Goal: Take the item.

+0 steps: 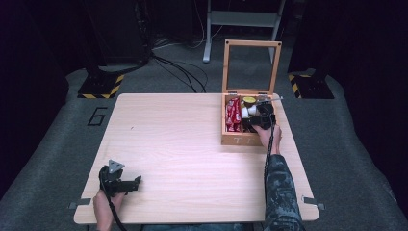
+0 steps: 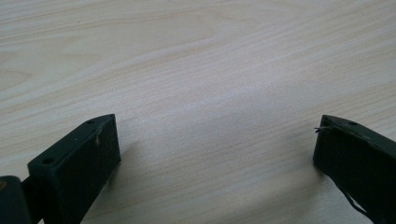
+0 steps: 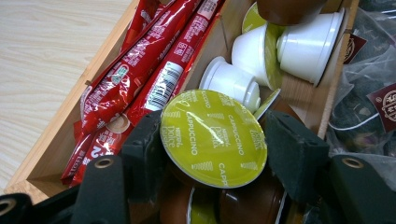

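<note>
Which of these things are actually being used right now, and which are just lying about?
In use:
right gripper, shut on the capsule
green-lidded capsule
wooden box

Lying about:
red sachets
white capsules
tea bags
left gripper, open over the table

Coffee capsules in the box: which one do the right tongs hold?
The capsule with the green Cappuccino lid, lid facing the camera, clamped between the right tongs; the white capsules lie loose behind.

Capsule (image 3: 213, 138) lid was lime green with white lettering; sachets (image 3: 140, 74) were red; bench (image 1: 183, 144) showed pale wood grain.
</note>
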